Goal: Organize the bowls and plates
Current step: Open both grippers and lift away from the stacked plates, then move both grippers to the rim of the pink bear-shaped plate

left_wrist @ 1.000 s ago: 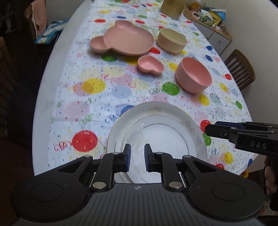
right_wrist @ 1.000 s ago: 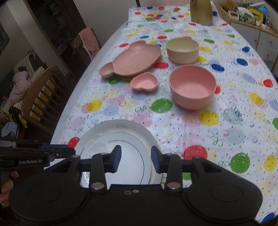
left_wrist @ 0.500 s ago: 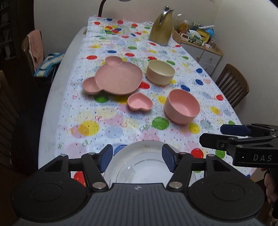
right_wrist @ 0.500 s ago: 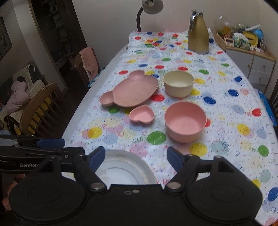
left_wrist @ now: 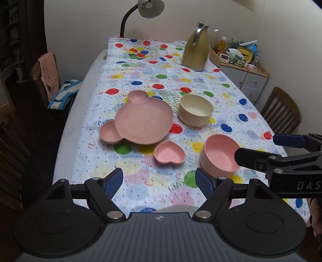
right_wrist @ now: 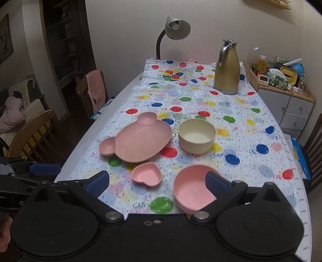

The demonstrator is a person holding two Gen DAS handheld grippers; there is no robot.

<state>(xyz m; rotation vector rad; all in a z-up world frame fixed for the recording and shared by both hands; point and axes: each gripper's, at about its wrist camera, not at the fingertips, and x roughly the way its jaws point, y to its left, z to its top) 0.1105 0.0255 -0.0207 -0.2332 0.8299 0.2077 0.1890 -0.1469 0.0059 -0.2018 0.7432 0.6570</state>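
Observation:
On the balloon-print tablecloth lie a pink bear-shaped plate (left_wrist: 143, 123) (right_wrist: 136, 141), a cream bowl (left_wrist: 195, 109) (right_wrist: 197, 136), a small pink heart dish (left_wrist: 169, 155) (right_wrist: 147, 175) and a round pink bowl (left_wrist: 220, 161) (right_wrist: 189, 193). Only a sliver of a white plate (left_wrist: 175, 207) shows, just under my left gripper's body. My left gripper (left_wrist: 159, 180) hangs open and empty above the near part of the table, short of the heart dish. My right gripper (right_wrist: 157, 181) is open and empty too, its right finger (right_wrist: 216, 181) in front of the pink bowl.
A gold thermos jug (left_wrist: 194, 53) and a desk lamp (left_wrist: 150, 8) stand at the table's far end. Beyond the right edge are a cluttered drawer cabinet (left_wrist: 241, 58) and a wooden chair (left_wrist: 281, 112). At the left stands a chair with a pink towel (left_wrist: 48, 74).
Both grippers have risen and drawn back from the white plate and opened wide. The plate has slid almost out of view beneath them, and more of the table now shows.

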